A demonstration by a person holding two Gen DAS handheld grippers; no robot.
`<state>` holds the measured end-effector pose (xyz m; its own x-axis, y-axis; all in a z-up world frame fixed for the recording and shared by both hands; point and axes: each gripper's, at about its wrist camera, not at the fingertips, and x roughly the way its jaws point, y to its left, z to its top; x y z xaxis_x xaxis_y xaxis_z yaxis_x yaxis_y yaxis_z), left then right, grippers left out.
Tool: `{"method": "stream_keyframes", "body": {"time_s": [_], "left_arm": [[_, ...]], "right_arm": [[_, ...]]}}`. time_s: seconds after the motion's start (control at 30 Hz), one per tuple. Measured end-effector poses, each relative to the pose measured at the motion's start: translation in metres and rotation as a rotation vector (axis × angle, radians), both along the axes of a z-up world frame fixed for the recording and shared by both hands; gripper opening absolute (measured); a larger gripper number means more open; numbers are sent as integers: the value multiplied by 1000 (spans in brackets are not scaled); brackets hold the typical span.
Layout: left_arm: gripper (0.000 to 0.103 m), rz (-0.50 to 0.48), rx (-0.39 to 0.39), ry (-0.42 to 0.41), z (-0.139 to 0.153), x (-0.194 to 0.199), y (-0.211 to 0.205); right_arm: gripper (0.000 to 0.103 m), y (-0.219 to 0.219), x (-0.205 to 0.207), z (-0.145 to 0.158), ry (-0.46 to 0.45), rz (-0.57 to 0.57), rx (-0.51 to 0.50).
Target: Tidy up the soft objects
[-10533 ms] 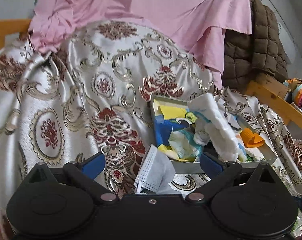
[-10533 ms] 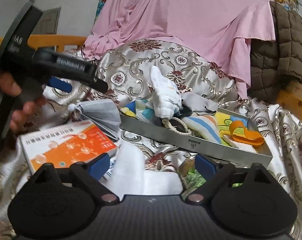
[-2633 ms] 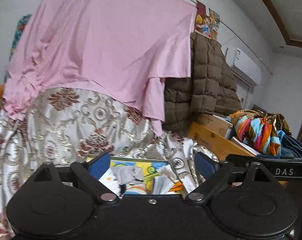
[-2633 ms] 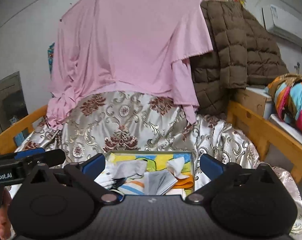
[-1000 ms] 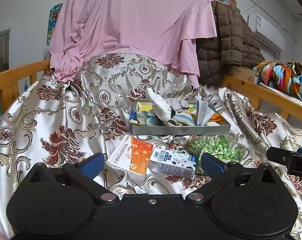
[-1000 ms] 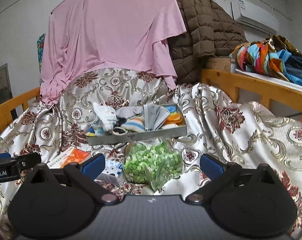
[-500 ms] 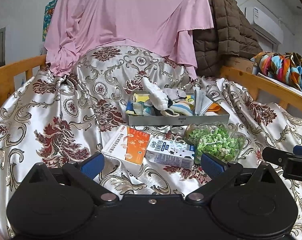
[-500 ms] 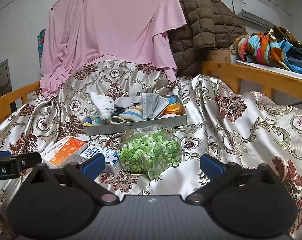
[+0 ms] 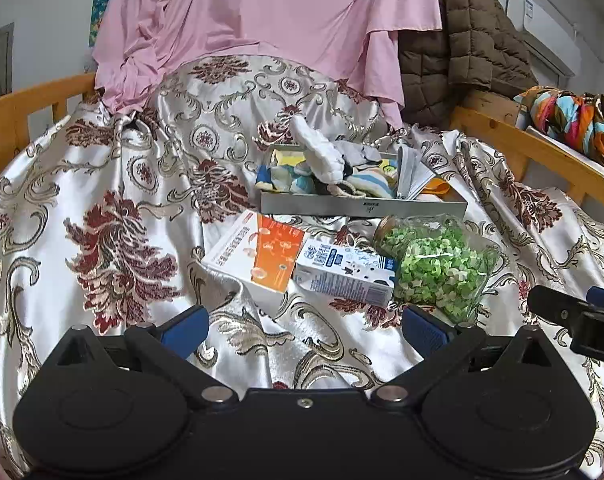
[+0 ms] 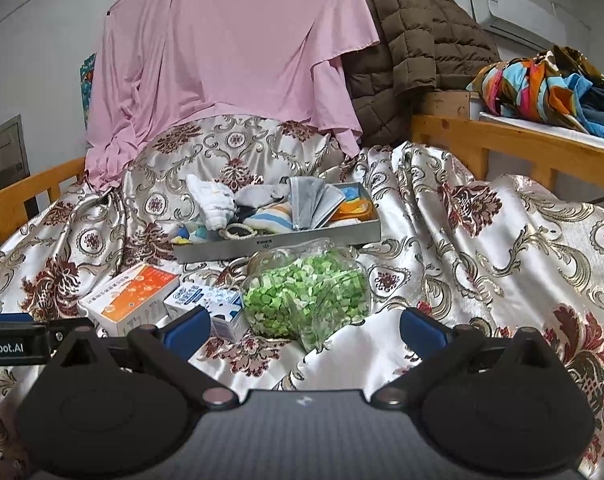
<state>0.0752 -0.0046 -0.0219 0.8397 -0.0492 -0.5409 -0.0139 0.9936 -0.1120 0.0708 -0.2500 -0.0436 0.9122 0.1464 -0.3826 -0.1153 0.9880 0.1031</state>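
Bright, even light; sharp (fisheye bending at edges).

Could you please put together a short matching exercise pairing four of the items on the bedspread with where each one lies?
Things:
1. white glove
2. orange and white box
3. jar of green bits
4. milk carton

Places:
A. between the box and the jar
B. in the metal tray, at its left end
C. directly in front of the tray, lying on its side
D. leftmost of the three items in front of the tray

Pairs: 1-B, 2-D, 3-C, 4-A
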Motion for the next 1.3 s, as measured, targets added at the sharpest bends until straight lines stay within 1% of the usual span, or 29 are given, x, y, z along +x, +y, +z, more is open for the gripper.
{"method": "stream_keyframes", "body": {"time_s": [0.2, 0.33, 0.4, 0.8, 1.3], "left_arm": [[102, 11, 4, 26, -6, 3, 1], [102, 22, -22, 48, -9, 7, 4], [102, 26, -22, 52, -10, 8, 4], [102, 21, 7, 55, -15, 10, -2], [102, 14, 12, 47, -13, 9, -2]], "right_arm": [[103, 4, 4, -5, 13, 8, -15], [103, 8, 5, -8, 20, 15, -28], [103, 9, 5, -9, 23, 19, -32], [103, 8, 10, -14, 42, 18, -26], [103, 7, 10, -16, 47, 11, -24]]}}
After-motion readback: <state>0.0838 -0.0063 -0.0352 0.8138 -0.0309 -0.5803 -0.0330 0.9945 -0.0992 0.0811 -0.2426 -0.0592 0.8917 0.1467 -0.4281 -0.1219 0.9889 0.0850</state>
